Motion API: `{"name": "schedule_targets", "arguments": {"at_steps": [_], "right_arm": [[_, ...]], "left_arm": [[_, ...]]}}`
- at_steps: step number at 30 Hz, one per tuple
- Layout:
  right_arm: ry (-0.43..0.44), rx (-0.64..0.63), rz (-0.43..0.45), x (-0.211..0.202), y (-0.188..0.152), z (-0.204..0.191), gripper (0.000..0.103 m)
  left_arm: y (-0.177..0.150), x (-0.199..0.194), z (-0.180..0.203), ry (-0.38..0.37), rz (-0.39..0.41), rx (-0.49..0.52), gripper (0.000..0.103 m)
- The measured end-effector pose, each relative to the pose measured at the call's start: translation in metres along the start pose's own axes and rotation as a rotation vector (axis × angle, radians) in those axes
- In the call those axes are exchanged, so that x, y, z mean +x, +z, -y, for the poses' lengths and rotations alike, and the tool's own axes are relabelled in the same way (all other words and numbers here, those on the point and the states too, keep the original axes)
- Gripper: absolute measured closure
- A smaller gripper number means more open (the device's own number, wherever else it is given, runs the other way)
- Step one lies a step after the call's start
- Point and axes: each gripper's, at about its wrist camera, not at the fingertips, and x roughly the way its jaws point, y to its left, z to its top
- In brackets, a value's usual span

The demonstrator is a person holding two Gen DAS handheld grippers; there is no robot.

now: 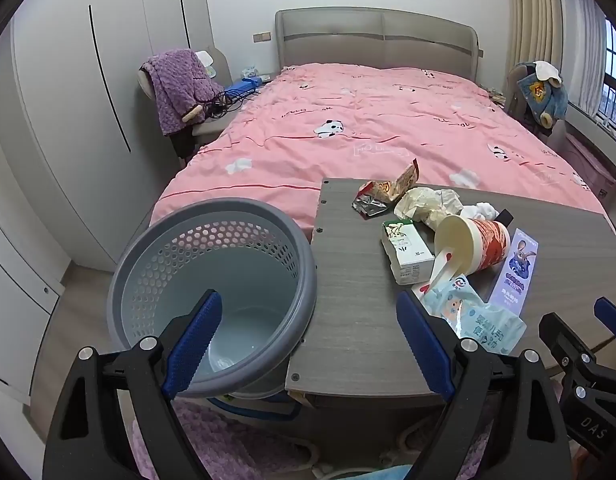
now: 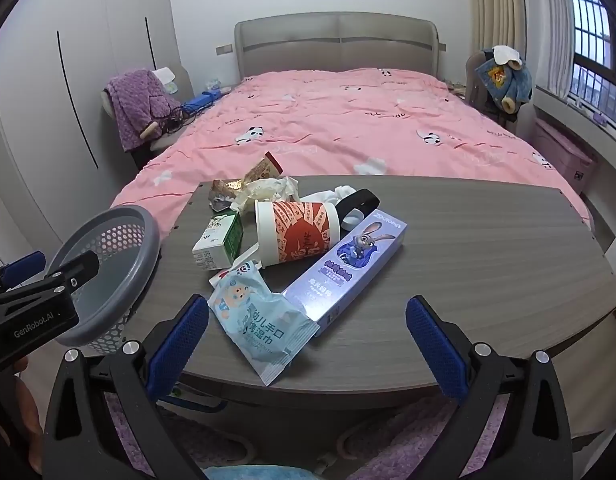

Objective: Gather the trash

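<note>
Pink bed [image 1: 367, 120] behind the grey worktop [image 2: 467, 248]. Grey basket [image 1: 212, 276] just beside its left edge. Trash: cup [image 2: 298, 236], wipes pack [image 2: 260, 324], carton [image 2: 220, 242]. Left gripper [image 1: 308, 344] and right gripper [image 2: 308, 348]: jaws fully spread, holding nothing, angled downward. Only the left view shows the basket's floor.

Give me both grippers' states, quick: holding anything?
Left gripper: open, holding nothing, above the basket.
Right gripper: open, holding nothing, near the wipes packet.
</note>
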Motion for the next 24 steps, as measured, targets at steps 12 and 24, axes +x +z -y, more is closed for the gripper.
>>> {"name": "schedule_targets", "arguments": {"at_steps": [12,24], "right_arm": [[-0.003,-0.002,0.012,-0.0043,-0.0006,-0.0005,0.006],[-0.011,-0.002,0.015,-0.0087,-0.0008,-0.0006,0.006]], "left_arm": [[0.0001,-0.0044,-0.0021,0.002,0.01,-0.006,0.018],[0.0006,-0.0047,-0.0029,-0.002,0.007,-0.006,0.018]]}}
